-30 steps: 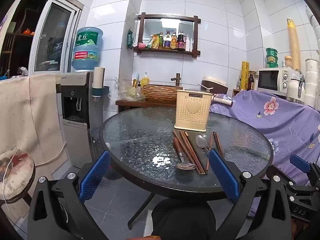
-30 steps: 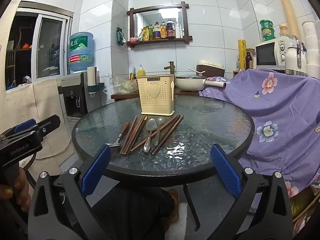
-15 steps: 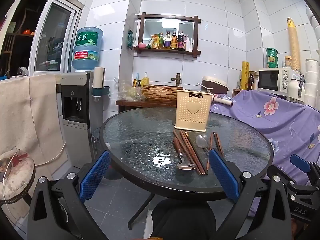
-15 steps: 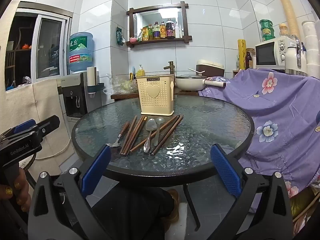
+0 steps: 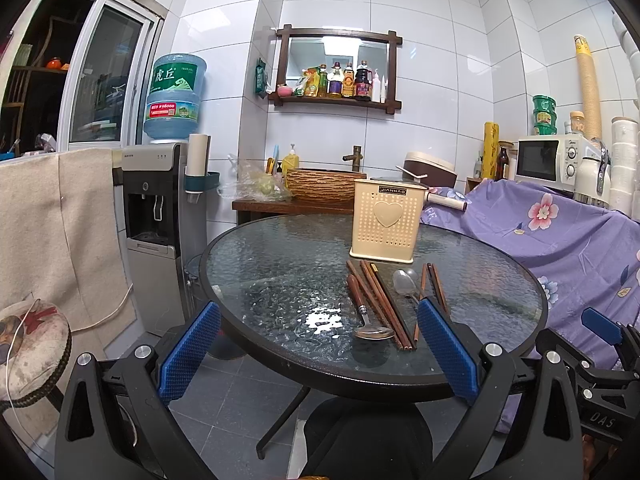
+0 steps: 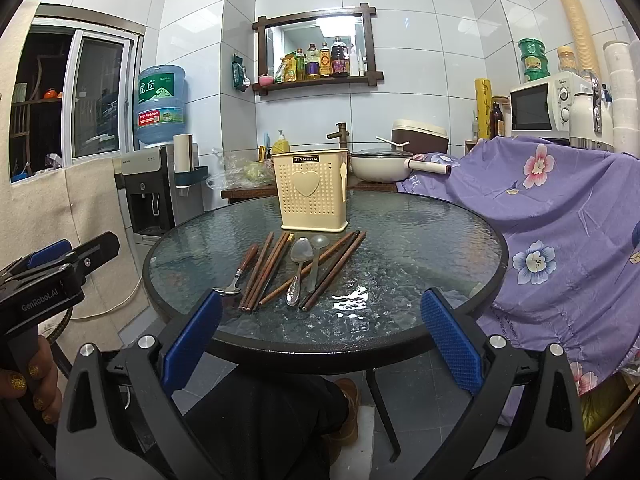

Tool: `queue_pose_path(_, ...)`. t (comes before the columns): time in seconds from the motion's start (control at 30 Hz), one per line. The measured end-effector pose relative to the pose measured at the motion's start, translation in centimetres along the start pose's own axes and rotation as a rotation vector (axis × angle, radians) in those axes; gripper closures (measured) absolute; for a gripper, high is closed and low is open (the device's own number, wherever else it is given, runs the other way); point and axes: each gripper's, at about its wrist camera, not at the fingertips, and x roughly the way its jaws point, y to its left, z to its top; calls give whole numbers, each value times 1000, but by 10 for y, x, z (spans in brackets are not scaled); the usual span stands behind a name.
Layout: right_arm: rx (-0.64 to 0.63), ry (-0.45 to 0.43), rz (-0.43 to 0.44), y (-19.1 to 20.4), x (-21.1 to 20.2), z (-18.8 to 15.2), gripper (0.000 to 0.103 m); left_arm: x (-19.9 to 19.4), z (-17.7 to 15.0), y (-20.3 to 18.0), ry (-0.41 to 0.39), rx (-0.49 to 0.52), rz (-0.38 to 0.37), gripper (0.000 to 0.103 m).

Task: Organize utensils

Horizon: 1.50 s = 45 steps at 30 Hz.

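A cream perforated utensil holder with a heart stands upright on the round glass table; the left wrist view shows the holder too. In front of it lie several brown chopsticks, two metal spoons and a wood-handled spoon. From the left wrist view the chopsticks and wood-handled spoon lie near the table's front edge. My left gripper and right gripper hang open and empty before the table edge, well short of the utensils.
A purple floral cloth covers furniture right of the table. A water dispenser stands to the left, beside a hanging beige towel. Behind the table are a sink counter, a pan and a microwave. The person's legs are below.
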Motion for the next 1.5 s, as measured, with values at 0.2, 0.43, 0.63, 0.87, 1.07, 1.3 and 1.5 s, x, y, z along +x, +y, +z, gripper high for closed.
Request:
queue_pose_path(0.2, 0, -1, -1, 0, 1, 0, 5, 0, 0, 0, 0, 0, 1, 6)
queue_pose_path(0.43, 0, -1, -1, 0, 0, 0, 5, 0, 0, 0, 1, -1, 0, 6)
queue_pose_path(0.63, 1, -2, -1, -1, 0, 0, 5, 0, 0, 0, 1, 0, 0, 6)
queue_pose_path(0.87, 1, -1, -1, -1, 0, 0, 5, 3, -3, 2, 4, 1, 1, 6)
queue_pose_path(1.07, 1, -2, -1, 1, -1, 0, 5, 3, -5, 3, 4, 0, 0, 6)
queue_pose_path(1.3, 1, -2, -1, 1, -1, 0, 5, 3, -4, 3, 4, 0, 1, 6)
queue_pose_path(1.5, 0, -1, -2, 0, 0, 0, 5, 3, -4, 3, 5, 0, 1, 6)
